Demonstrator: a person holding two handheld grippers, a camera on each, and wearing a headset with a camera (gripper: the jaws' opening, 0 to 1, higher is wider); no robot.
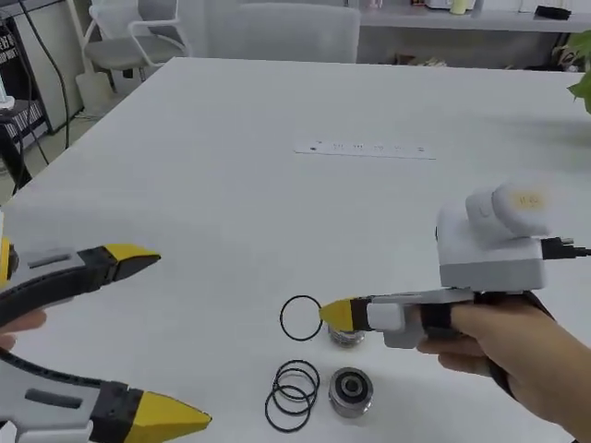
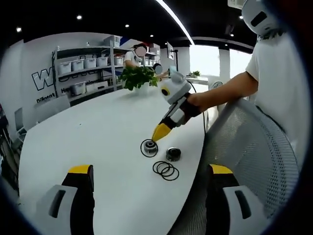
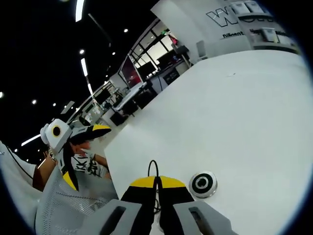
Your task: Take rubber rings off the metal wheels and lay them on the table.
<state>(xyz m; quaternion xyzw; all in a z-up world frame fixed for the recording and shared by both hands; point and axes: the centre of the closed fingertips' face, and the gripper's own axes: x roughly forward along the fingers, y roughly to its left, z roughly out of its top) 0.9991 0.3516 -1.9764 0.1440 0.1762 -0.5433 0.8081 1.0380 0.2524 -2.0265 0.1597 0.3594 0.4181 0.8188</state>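
Right tongs (image 1: 337,314): pinched closed on one rubber ring (image 1: 283,317), centre-low in head view; the ring juts left of the tips, metal wheel (image 1: 346,338) just under them. Loose rings (image 1: 294,395) and second wheel (image 1: 351,390) lie below on tabletop (image 1: 277,185). Left tongs (image 1: 182,341): lower left, gaping, empty, farther off.

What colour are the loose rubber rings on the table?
Black; the rings show best in the head view.

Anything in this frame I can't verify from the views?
Head view: wheel under the right tongs, mostly covered; rings left on it unseen.
Head view: ring pile overlaps; count unclear.
Head view: strip, markings too small.
Right gripper view: held ring mostly hidden behind tongs.
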